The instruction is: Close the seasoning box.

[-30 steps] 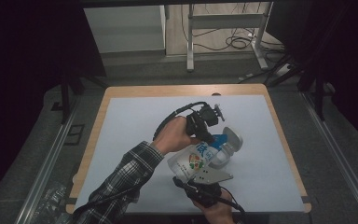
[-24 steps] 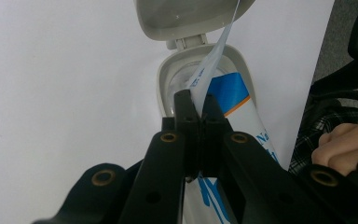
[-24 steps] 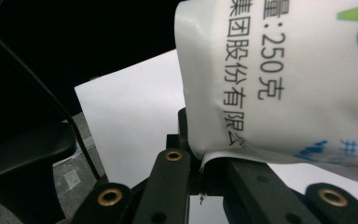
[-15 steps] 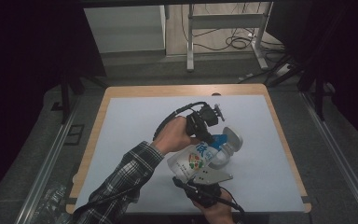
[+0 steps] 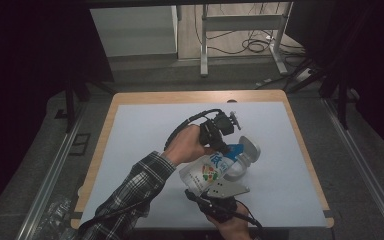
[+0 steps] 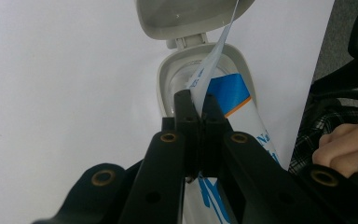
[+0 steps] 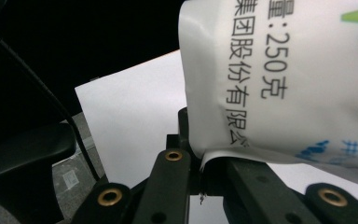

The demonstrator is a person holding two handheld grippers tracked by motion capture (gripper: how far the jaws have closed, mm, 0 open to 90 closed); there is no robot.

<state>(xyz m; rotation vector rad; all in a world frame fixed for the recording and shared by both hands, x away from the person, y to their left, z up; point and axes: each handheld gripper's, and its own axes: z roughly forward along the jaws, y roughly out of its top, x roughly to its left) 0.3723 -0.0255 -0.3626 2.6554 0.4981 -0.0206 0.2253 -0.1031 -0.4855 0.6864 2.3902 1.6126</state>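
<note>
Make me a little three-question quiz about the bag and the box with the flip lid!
1. True or false: the grey container has its lid flipped open.
2. Which part of the white bag does the left tool pinch? A) its top corner at the container's mouth B) its printed middle C) nothing
3. Fill in: the right tool is shut on the bag's bottom ____.

Key: 1 true; 2 A; 3 edge.
</note>
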